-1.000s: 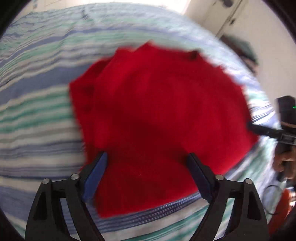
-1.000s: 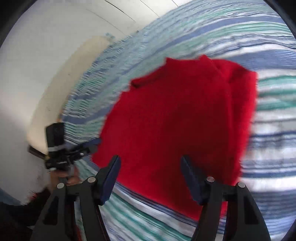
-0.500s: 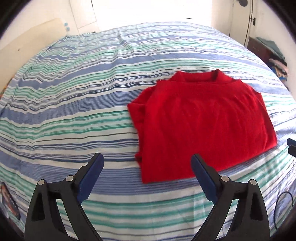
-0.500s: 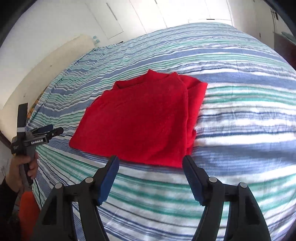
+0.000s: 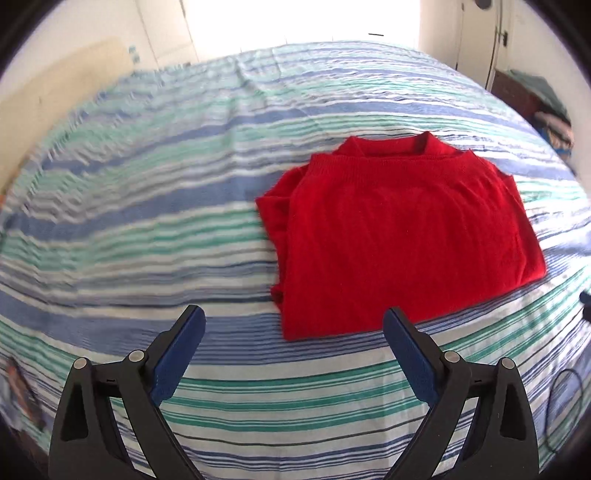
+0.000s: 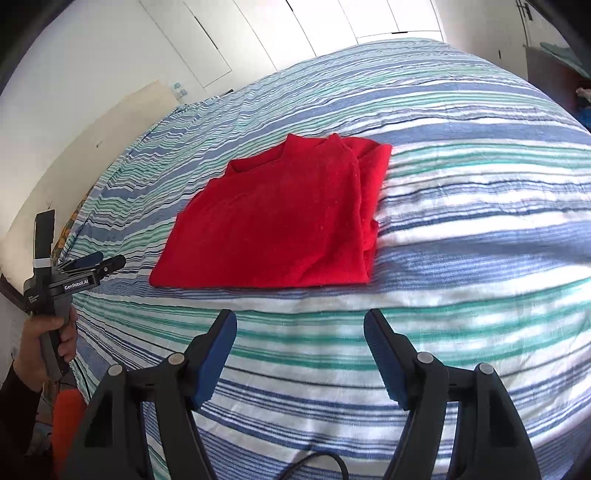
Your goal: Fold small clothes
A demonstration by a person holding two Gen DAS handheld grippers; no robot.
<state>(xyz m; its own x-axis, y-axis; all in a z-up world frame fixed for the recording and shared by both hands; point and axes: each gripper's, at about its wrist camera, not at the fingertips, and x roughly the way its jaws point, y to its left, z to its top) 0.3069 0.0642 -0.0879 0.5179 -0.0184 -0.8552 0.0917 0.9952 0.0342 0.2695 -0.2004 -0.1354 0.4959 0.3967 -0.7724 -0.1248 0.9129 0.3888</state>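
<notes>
A red knit top (image 5: pixel 399 236) lies folded into a flat rectangle on the striped bedspread (image 5: pixel 147 229), collar at the far side. It also shows in the right wrist view (image 6: pixel 280 221). My left gripper (image 5: pixel 293 332) is open and empty, held back from the top's near edge, above the bed. My right gripper (image 6: pixel 300 338) is open and empty, also back from the near edge. The left gripper shows in the right wrist view (image 6: pixel 94 260) at the far left, held in a hand, jaws apart.
The bed has blue, green and white stripes (image 6: pixel 461 206). White closet doors (image 6: pixel 258 33) stand behind it. A dark shelf with clothes (image 5: pixel 535 99) is at the right. An orange object (image 6: pixel 68 413) and a cable (image 6: pixel 317 459) lie near the bed's front edge.
Both grippers have pulled back and up from the red top, which filled the views a second ago. The top lies still, folded. Both grippers stay open.
</notes>
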